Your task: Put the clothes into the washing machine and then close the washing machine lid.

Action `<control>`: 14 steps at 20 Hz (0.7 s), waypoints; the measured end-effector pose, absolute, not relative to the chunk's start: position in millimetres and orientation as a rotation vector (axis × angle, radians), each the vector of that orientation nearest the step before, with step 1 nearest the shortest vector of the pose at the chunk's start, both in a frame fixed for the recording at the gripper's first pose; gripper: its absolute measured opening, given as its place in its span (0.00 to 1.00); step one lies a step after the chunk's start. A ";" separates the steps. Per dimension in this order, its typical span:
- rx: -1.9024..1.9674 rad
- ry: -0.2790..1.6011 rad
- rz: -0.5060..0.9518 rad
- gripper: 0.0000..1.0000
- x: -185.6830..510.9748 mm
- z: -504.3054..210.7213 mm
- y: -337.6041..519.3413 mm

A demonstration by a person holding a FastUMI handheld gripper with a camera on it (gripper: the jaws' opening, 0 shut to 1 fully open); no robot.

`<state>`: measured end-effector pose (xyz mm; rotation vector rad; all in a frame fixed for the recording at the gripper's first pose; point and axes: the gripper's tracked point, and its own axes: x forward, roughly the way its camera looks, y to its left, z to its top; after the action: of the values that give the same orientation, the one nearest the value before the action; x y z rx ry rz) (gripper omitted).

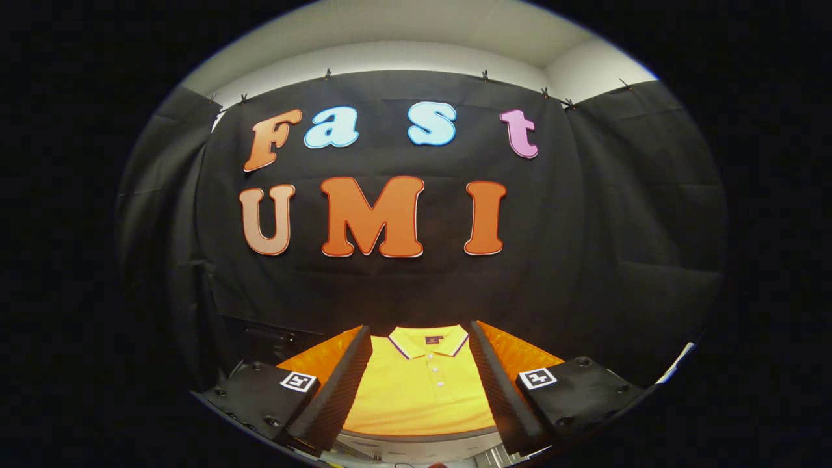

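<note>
A yellow polo shirt (422,390) with a striped collar and buttoned placket lies flat, collar toward the booth's black wall. My gripper (421,383) is open, and the shirt shows in the wide gap between its two fingers (344,383). Neither finger touches the cloth as far as I can tell. A pale grey curved edge, maybe the washing machine's rim (416,445), shows just below the shirt's near hem.
The black cloth wall (617,260) stands close behind the shirt and wraps round both sides. A dark boxy object (266,338) sits low against the wall beyond the left finger. White ceiling shows above the cloth.
</note>
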<state>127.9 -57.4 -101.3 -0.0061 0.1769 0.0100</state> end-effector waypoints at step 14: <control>0.045 0.506 0.011 0.98 241.3 -252.2 -88.2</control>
<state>241.3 -88.2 -252.2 0.0452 0.5063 0.0110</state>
